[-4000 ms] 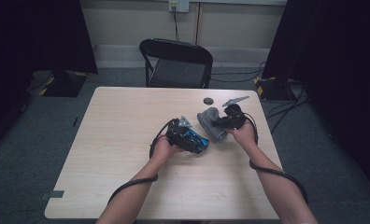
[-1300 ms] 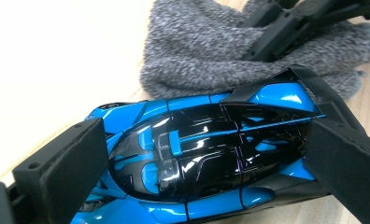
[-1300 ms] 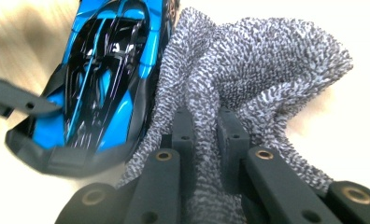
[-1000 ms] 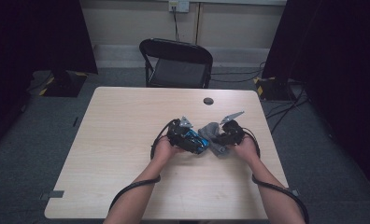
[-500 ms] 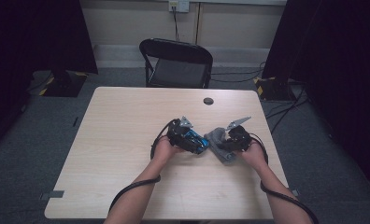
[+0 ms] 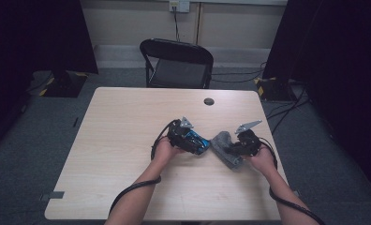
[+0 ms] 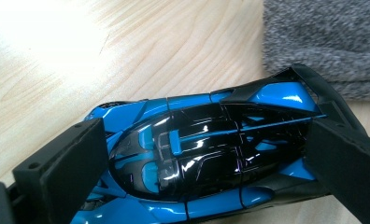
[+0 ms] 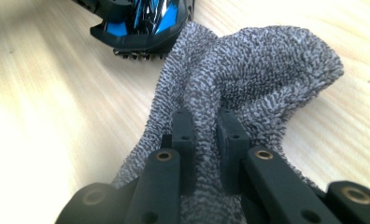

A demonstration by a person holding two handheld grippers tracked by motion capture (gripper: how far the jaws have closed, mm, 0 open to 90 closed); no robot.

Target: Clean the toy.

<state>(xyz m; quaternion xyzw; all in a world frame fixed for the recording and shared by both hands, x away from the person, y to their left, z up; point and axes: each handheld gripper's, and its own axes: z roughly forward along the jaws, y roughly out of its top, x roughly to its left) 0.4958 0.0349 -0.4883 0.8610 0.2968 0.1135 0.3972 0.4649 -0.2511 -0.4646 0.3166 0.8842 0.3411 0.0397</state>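
**Cloth drawn off the toy car**

Right gripper pinched the grey cloth, now pulled right across the table. Left gripper clamped the blue toy car just beside it; wiping looked finished.

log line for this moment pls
left gripper: shut on blue toy car | right gripper: shut on grey cloth | cloth beside car on table

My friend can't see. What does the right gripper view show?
The right gripper pinches a fold of fuzzy grey knitted cloth lying on a pale wooden table. Behind it sits the end of a shiny blue and black toy car.
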